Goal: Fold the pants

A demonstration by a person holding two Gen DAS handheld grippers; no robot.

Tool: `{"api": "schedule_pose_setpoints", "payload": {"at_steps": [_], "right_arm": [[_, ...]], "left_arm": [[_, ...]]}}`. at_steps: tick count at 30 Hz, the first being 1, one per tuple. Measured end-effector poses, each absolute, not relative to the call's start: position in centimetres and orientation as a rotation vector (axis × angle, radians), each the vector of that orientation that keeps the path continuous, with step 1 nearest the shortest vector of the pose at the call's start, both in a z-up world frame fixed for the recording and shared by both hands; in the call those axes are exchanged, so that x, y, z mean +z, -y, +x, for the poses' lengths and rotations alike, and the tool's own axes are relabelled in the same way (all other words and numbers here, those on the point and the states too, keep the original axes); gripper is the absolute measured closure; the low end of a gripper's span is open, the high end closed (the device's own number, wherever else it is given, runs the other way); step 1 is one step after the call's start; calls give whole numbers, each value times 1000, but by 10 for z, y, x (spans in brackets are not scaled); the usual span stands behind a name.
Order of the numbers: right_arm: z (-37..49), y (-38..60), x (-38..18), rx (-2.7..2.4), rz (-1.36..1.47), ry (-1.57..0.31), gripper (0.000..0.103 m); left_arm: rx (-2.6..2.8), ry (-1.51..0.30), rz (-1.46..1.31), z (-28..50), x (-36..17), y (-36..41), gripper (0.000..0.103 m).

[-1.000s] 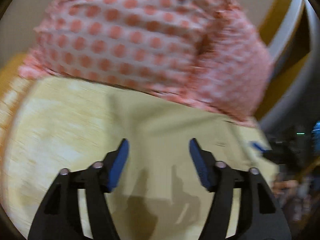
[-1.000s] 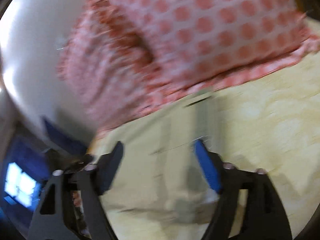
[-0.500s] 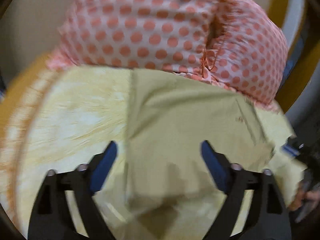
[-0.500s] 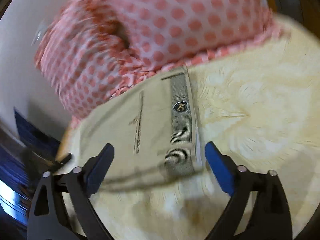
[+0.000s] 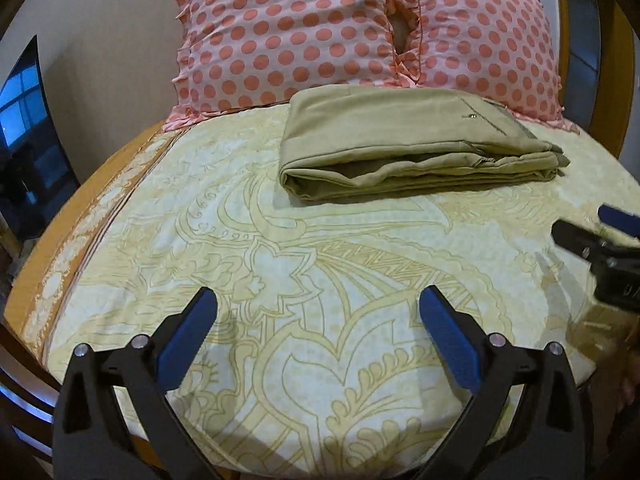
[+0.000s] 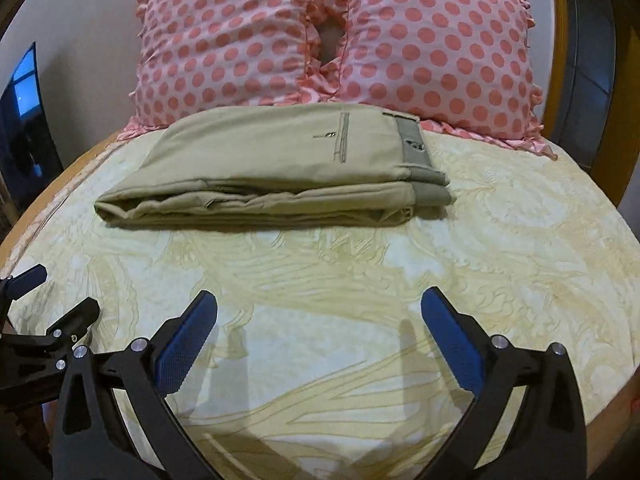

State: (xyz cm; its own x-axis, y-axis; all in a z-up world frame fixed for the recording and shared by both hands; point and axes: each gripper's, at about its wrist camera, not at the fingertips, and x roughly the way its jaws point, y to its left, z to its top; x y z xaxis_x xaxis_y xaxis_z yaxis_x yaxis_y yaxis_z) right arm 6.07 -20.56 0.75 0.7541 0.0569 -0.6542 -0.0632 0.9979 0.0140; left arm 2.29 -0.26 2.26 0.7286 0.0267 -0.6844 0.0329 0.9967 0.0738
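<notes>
The khaki pants (image 5: 404, 148) lie folded in a flat stack on the yellow patterned bedsheet (image 5: 280, 264), just in front of the pillows. In the right wrist view the pants (image 6: 280, 164) show a back pocket and a grey waistband at their right end. My left gripper (image 5: 318, 312) is open and empty, well back from the pants above the sheet. My right gripper (image 6: 319, 312) is open and empty too, likewise back from the pants. Each gripper shows at the edge of the other's view: the right one (image 5: 600, 248) and the left one (image 6: 36, 320).
Two pink polka-dot pillows (image 5: 360, 28) stand against the headboard behind the pants; they also show in the right wrist view (image 6: 340, 44). A dark screen (image 5: 28, 136) is at the far left by the wall. A wooden bed frame (image 5: 60, 232) edges the sheet.
Both grippers have pulled back from the pants and pillows. The pants, close under the fingers before, now lie folded farther ahead. The jaws have opened wider.
</notes>
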Motion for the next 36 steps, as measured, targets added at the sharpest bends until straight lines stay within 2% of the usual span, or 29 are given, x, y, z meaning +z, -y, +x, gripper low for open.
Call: {"api": "schedule_pose_setpoints", "payload": {"at_steps": [3, 9, 36], "right_arm": [[58, 207, -3, 33, 6, -756, 1], [41, 207, -7, 13, 14, -698, 1], [39, 205, -8, 12, 13, -690, 1]], "left_arm": [[-20, -763, 40, 23, 20, -3, 2], [-28, -725, 21, 17, 17, -5, 2], [-31, -721, 21, 18, 16, -5, 2]]}}
